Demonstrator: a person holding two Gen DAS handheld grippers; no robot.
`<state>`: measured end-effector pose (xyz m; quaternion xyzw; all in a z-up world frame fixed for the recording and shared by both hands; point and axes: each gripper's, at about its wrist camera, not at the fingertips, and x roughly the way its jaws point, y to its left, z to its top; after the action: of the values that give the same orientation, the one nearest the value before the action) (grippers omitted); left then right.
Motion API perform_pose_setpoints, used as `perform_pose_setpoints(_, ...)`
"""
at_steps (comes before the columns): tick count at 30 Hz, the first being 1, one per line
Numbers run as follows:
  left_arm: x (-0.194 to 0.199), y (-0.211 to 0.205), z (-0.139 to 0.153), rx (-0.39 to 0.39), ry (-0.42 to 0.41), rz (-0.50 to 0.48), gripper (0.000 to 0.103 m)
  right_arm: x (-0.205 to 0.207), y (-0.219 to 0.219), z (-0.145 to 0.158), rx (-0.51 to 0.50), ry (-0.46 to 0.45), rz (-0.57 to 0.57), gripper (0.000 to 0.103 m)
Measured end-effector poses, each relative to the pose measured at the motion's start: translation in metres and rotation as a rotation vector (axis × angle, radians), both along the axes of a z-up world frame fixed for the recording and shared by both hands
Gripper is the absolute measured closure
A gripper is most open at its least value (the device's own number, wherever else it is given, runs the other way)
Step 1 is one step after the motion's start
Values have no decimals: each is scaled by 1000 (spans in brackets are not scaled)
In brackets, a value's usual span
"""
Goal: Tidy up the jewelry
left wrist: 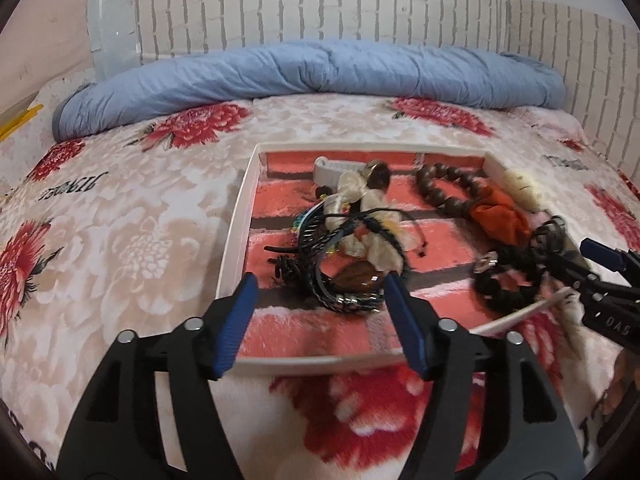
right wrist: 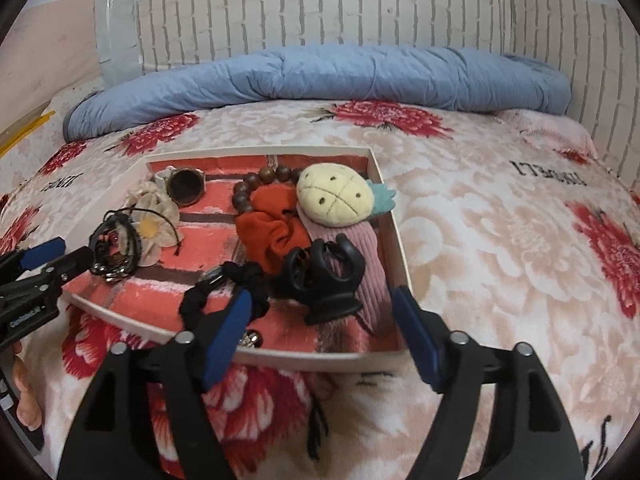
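Note:
A shallow white tray [left wrist: 239, 216] [right wrist: 387, 208] with a red brick-pattern lining lies on the bed. It holds a watch [right wrist: 186, 185], a wooden bead bracelet [left wrist: 444, 190] [right wrist: 256, 184], an orange scrunchie [right wrist: 272, 224], a pineapple plush [right wrist: 334, 196], a black claw clip [right wrist: 320, 276], a black scrunchie [right wrist: 224, 284], a cream flower hair tie [right wrist: 154, 216] and black braided bracelets [left wrist: 340, 280] [right wrist: 116, 252]. My left gripper [left wrist: 320, 284] [right wrist: 68, 258] stands open over the tray's near left part, the braided bracelets lying loose between its fingers. My right gripper [right wrist: 322, 298] [left wrist: 580, 268] is open at the near right, around the claw clip without touching it.
The tray rests on a floral fleece blanket [left wrist: 120, 240] [right wrist: 500, 240] covering the bed. A rolled blue quilt [left wrist: 312, 72] [right wrist: 320, 76] lies along the brick-pattern wall behind. Part of a hand [right wrist: 26, 396] shows at the left edge of the right wrist view.

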<state>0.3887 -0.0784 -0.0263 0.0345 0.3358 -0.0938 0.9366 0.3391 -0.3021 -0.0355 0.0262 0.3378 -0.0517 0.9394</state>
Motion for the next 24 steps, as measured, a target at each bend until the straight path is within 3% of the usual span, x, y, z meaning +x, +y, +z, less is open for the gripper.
perform_pose_setpoints(4,-33,6,20,-15,-75,17,10,-30,8,11,-24,-47,13,11)
perform_pose_setpoints(6,-53,11,29,-20,-117,27,6,-47,16,14,-41,-65,26,10)
perform_pose_setpoints(10,-93,21,43,-60,-171,24,5,-80,28,25,-72,-124,29,8)
perform_pose_setpoints(16,-149,35,48,-34,-234,53,5,-129,32,36,-30,-184,5,4)
perform_pose_setpoints(24,-213,46,45,-32,-282,98,5,-194,44,32,-72,-233,5,4)
